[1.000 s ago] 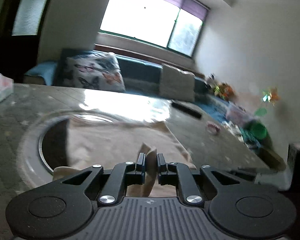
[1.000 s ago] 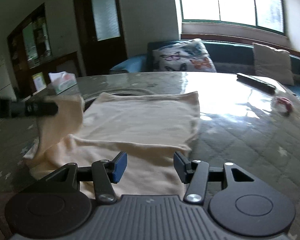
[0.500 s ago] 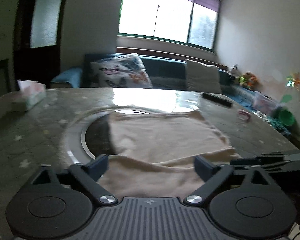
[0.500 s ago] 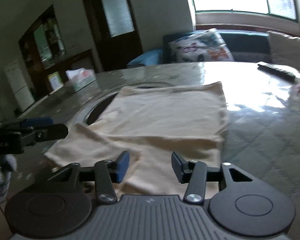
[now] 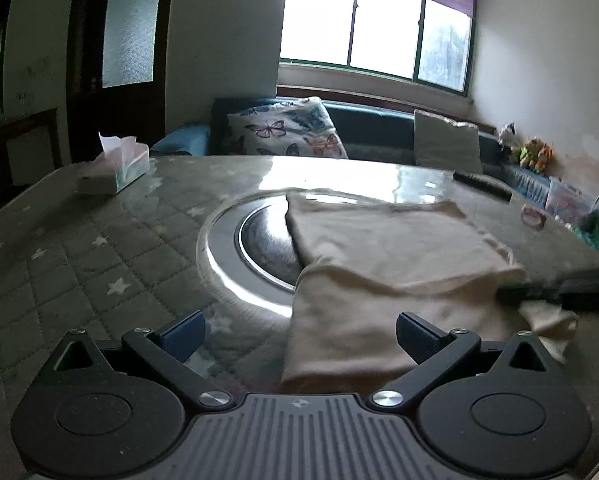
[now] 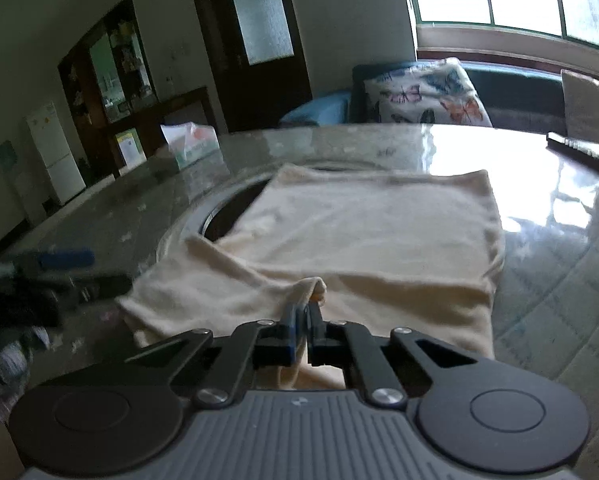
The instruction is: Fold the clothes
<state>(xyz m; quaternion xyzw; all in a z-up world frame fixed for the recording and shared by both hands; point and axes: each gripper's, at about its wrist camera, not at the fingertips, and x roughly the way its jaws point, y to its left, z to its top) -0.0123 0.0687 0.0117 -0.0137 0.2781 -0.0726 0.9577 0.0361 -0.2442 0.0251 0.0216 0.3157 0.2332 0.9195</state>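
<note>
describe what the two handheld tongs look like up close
Both tongs are black, with linkage arms on silver pivot bolts, two round discs and a grey ribbed centre plate bearing a small emblem. The left tongs and right tongs have blue pads.

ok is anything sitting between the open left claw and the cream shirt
Nothing visible. The left claw hangs open over the cream shirt's near edge, with only bare table beside it. The right claw already pinches a fold.
</note>
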